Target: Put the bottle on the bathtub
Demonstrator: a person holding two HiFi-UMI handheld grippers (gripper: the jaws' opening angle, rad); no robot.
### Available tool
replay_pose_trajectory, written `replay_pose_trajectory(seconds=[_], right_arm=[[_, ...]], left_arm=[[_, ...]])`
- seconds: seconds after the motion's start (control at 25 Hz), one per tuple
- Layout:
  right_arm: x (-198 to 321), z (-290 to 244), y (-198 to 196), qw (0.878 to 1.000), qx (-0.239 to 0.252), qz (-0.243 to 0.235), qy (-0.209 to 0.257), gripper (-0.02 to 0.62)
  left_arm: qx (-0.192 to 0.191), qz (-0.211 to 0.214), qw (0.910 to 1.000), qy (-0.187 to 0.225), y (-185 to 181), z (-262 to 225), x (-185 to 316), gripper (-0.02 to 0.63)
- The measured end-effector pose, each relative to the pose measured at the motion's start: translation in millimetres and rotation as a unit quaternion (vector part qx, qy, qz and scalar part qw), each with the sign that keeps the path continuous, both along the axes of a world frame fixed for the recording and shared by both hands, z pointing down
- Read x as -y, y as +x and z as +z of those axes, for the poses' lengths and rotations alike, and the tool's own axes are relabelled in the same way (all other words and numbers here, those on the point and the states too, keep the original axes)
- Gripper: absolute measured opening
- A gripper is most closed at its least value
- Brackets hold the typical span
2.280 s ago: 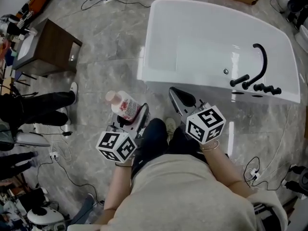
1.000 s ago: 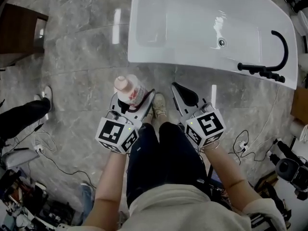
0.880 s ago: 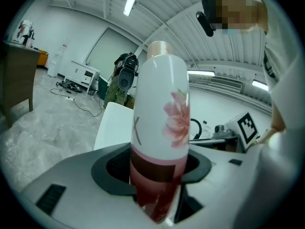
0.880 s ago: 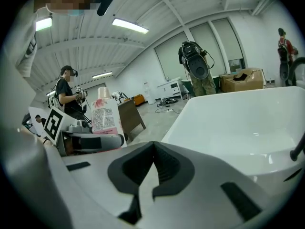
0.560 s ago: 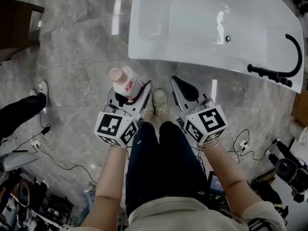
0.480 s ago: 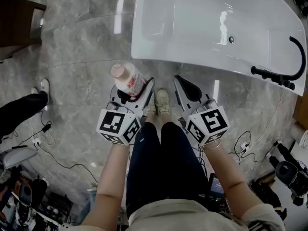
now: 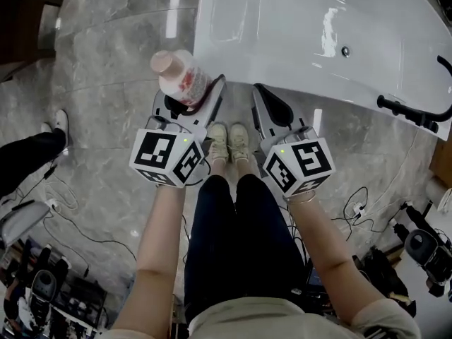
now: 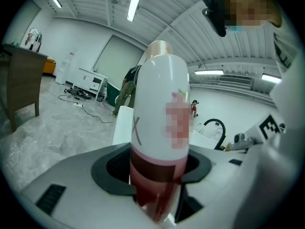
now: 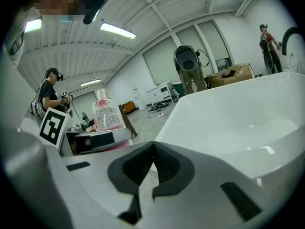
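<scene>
A white bottle [image 7: 180, 76] with pink liquid, a pink cap and a pink-printed label stands upright in my left gripper [image 7: 191, 92], which is shut on its lower body. In the left gripper view the bottle [image 8: 159, 128] fills the middle, and the jaws clasp it at its dark band. The white bathtub [image 7: 233, 62] lies just beyond both grippers, and the bottle is level with its near rim. My right gripper [image 7: 272, 108] is shut and holds nothing, close before the tub wall. The right gripper view shows the tub [image 9: 248, 113] ahead and the bottle [image 9: 107, 113] to the left.
A black faucet [image 7: 417, 111] sits on the tub's right rim. A brown cabinet [image 7: 21, 13] stands far left. Another person's leg [image 7: 28, 154] and shoe are at the left. Cables [image 7: 70, 210] and gear lie on the marble floor. My own shoes [image 7: 227, 140] show between the grippers.
Both grippers have moved forward toward the bathtub, the left one carrying the bottle. The bottle now sits beside the tub's near rim. The grip on it is unchanged.
</scene>
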State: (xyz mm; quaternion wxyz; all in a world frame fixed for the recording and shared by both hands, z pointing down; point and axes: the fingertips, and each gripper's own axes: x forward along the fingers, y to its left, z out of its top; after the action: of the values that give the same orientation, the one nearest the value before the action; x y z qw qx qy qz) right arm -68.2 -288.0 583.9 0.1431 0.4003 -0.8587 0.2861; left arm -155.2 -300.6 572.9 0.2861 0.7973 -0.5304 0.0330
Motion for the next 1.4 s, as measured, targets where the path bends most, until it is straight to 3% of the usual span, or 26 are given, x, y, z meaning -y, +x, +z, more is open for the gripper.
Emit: replay_pose_trajectory(seconds=[0.44,0.92,1.4], right_arm=[[15.4,15.4,-13.4,1.000,0.011,0.014,-0.011,-0.003],[23.5,39.7,6.8,0.999,0.011,0.038,-0.036,-0.003],[23.1,48.4,27.8,0.997,0.006,0.062,-0.045,-0.003]], left_arm=[[0.032,0.002,0.9986,0.043,-6.7,5.8,41.8,0.239],[0.056,0.022,0.9972,0.043,3.1,34.4,77.4,0.239],[0.072,-0.005,0.9949,0.070,3.6,39.9,74.5,0.239]])
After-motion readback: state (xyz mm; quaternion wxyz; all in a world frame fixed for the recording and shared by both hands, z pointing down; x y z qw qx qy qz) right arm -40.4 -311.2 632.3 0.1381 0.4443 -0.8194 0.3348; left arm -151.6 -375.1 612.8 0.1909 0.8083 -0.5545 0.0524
